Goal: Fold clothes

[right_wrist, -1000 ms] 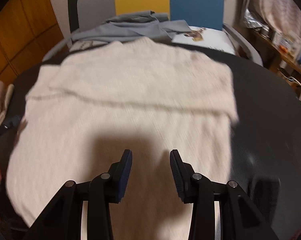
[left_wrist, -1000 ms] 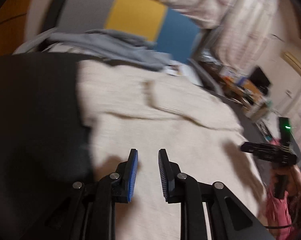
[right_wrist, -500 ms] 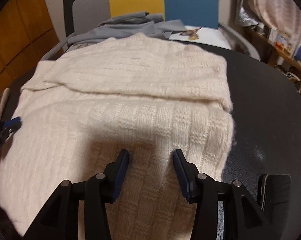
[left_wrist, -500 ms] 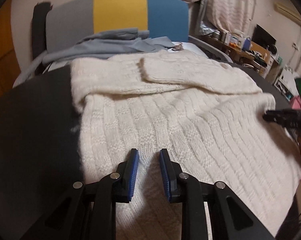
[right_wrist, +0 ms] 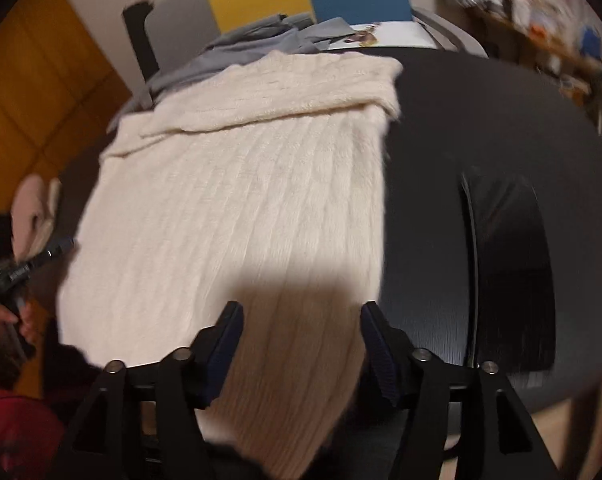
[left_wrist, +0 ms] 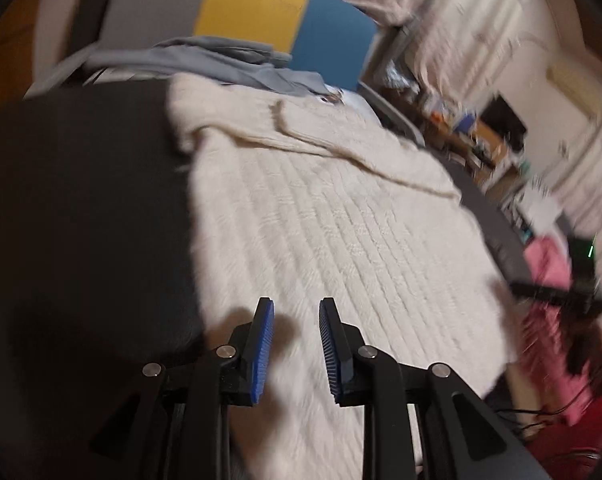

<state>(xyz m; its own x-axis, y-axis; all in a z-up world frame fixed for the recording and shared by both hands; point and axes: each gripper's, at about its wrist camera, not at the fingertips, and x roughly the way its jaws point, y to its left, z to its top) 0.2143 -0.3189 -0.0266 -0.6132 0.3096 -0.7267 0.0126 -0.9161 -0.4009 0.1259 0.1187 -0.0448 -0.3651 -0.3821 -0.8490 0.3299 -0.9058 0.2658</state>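
A cream knit sweater [left_wrist: 321, 220] lies flat on the round black table [left_wrist: 81, 220], sleeves folded across its far end. My left gripper [left_wrist: 295, 320] hovers over the sweater's near left part, its blue pads a small gap apart with nothing between them. In the right wrist view the sweater [right_wrist: 241, 200] hangs its hem over the near table edge. My right gripper [right_wrist: 301, 312] stands wide open above that hem, near the sweater's right edge. Each gripper shows in the other's view: the right gripper [left_wrist: 553, 294] and the left gripper [right_wrist: 29, 264], both blurred.
A grey garment [left_wrist: 221, 60] is piled on a chair [left_wrist: 253, 8] with a grey, yellow and blue back beyond the table. A flat black object [right_wrist: 505, 260] lies on the table to the right. A folded pale cloth [right_wrist: 33, 208] sits at the left. Cluttered shelves [left_wrist: 481, 136] stand far right.
My right gripper's jaws have spread wider and it has drawn back to the sweater's near hem. The left gripper kept its gap while its view swung and blurred.
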